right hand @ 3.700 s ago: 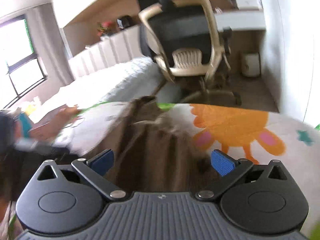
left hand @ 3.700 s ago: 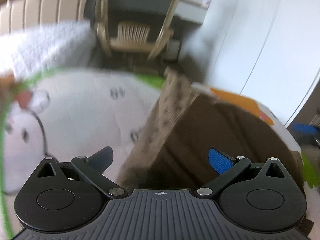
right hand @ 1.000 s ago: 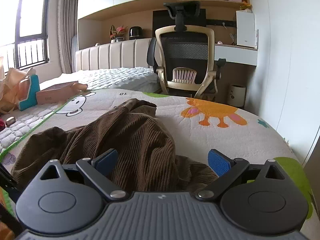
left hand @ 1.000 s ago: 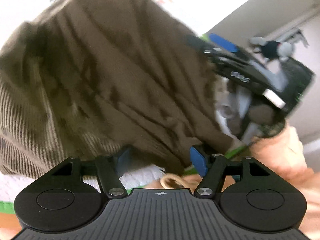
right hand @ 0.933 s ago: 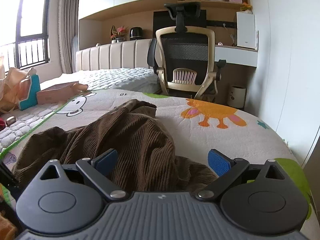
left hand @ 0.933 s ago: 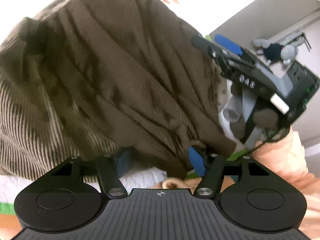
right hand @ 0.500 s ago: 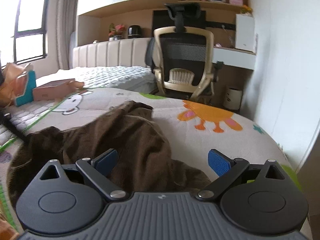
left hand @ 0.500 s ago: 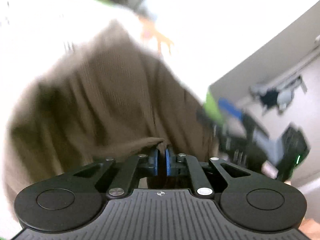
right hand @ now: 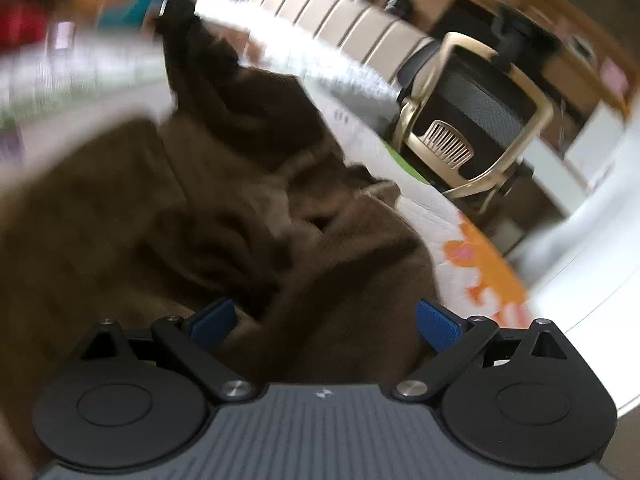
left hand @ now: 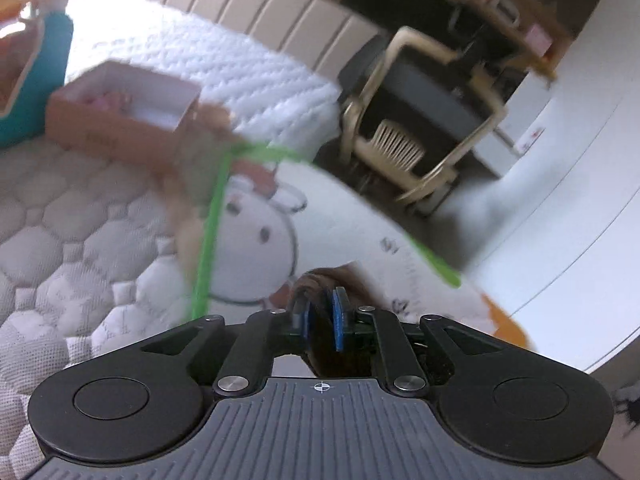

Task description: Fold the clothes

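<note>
Left gripper (left hand: 320,314): blue pads drawn close, pinching a fold of the brown corduroy garment (right hand: 224,216), raised above the cartoon-print quilt (left hand: 340,216). Right gripper (right hand: 324,322): jaws spread wide, gripping nothing, low over the crumpled bulk of the garment, which lies on the quilt and rises to a peak at upper left; both views blurred. Around: open cardboard box (left hand: 124,116) on the white quilted bedspread (left hand: 208,60), beige-framed office chair (right hand: 476,128) beyond the bed edge.
</note>
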